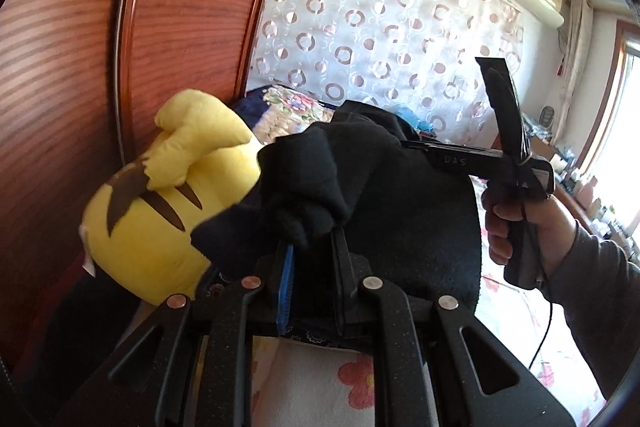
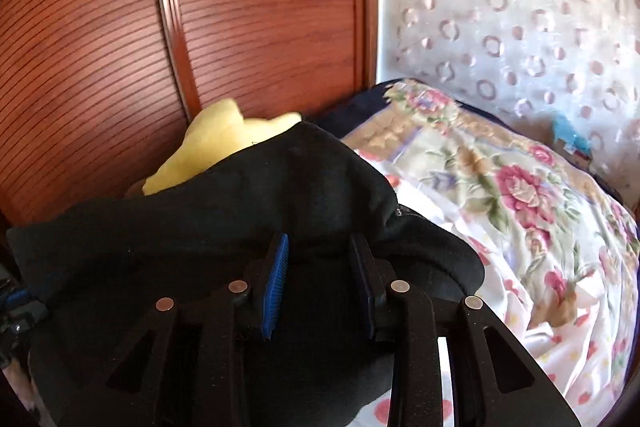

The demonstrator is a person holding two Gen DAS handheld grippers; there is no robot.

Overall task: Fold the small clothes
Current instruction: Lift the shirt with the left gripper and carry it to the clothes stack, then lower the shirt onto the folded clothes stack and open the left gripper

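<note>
Black fleece garment [image 1: 360,187] held up off the floral bedspread [image 2: 520,211], stretched between both grippers. Left gripper [image 1: 312,239] clamped on a bunched fold of it, blue pad [image 1: 285,287] showing. Right gripper [image 2: 320,259]: jaws apart in its own view, cloth draped over them; left view shows its tip pinching the garment's edge, so can't tell grip for sure. Yellow plush toy [image 1: 160,195] just behind garment, against red wooden panel [image 1: 80,47]. Ring-patterned curtain [image 1: 380,27] beyond.
</note>
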